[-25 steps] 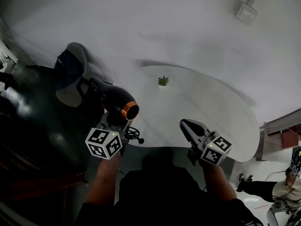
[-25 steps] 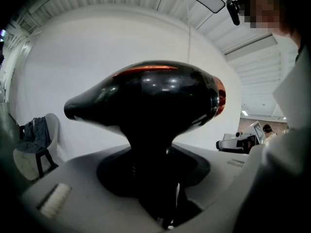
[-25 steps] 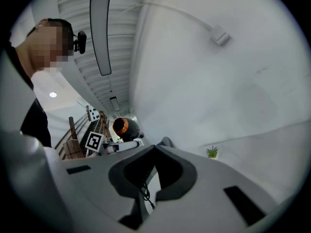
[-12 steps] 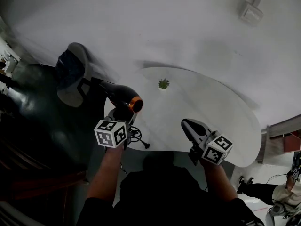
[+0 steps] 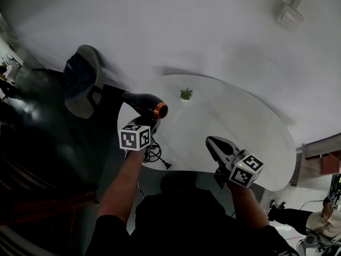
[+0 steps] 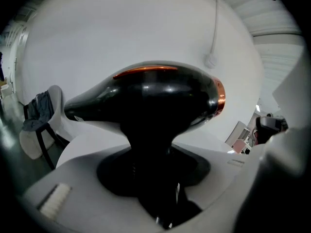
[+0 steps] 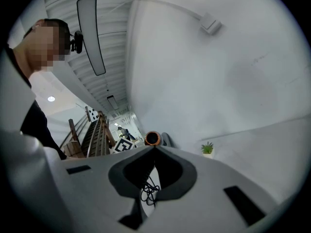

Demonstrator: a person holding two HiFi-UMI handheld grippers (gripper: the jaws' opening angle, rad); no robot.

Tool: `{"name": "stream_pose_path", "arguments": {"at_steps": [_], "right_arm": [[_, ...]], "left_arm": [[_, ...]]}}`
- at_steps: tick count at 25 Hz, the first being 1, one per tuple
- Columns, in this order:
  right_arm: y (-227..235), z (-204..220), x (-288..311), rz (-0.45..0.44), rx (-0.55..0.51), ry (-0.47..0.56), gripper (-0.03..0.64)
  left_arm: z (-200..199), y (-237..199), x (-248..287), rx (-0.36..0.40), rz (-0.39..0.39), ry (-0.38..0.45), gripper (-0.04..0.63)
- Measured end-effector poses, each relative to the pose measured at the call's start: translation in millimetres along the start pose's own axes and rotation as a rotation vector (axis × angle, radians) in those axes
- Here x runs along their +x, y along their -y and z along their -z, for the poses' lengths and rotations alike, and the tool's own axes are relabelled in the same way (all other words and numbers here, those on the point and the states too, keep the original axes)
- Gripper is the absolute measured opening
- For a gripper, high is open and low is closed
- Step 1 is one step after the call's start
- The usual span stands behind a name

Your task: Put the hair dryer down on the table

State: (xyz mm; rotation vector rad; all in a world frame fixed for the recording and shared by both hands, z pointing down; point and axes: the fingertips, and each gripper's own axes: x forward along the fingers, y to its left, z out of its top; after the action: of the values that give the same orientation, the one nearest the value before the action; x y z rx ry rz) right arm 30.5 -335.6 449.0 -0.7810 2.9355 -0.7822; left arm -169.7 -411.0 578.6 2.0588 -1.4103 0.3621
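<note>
Black and glossy, with a copper ring round its nozzle, the hair dryer [image 5: 143, 104] was off the surface, held over the left edge of the white rounded worktop [image 5: 234, 121]. My left hand-held gripper [image 6: 150, 166] had it by the handle. The jaws stood partly open and clamped the handle from both sides, with the dryer's body lying level above them. The nozzle pointed across the worktop toward a small green potted plant [image 5: 185, 94], which stood near the far edge, well apart from the hair dryer. The dryer's black cord [image 5: 154, 153] looped below that gripper by the near-left edge; I could not tell whether it lay on the surface. My right hand-held gripper [image 7: 155, 148] hovered over the near edge of the worktop, well to the right of the hair dryer. Its jaws were brought together at the tips with nothing between them. Beyond the left edge, on the dark floor, stood a pale shell chair [image 5: 80, 84] with a dark garment draped on it. A person [image 5: 319, 223] showed at the lower right, away from the worktop.
</note>
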Motion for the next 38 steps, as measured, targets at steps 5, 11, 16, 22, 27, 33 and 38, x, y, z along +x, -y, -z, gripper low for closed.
{"name": "stream_pose_path", "arguments": {"at_steps": [5, 11, 16, 22, 27, 33, 38], "right_arm": [[5, 2, -1, 0.007, 0.013, -0.004, 0.012], [9, 4, 2, 0.015, 0.011, -0.011, 0.012], [13, 3, 0, 0.033, 0.007, -0.007, 0.012], [17, 3, -8, 0.068, 0.008, -0.010, 0.012], [25, 5, -16, 0.100, 0.016, -0.012, 0.012], [27, 7, -19, 0.120, 0.036, -0.009, 0.012], [30, 8, -19, 0.132, 0.070, 0.003, 0.012]], "left_arm": [[9, -12, 21, -0.057, -0.023, -0.066, 0.179], [20, -25, 45, -0.031, -0.053, -0.135, 0.179], [29, -31, 63, -0.040, -0.060, -0.188, 0.181], [46, -31, 80, -0.050, -0.047, -0.248, 0.181], [58, -36, 91, -0.027, -0.061, -0.298, 0.181], [67, -43, 101, -0.021, -0.076, -0.337, 0.183], [74, -43, 109, 0.001, -0.079, -0.371, 0.184]]}}
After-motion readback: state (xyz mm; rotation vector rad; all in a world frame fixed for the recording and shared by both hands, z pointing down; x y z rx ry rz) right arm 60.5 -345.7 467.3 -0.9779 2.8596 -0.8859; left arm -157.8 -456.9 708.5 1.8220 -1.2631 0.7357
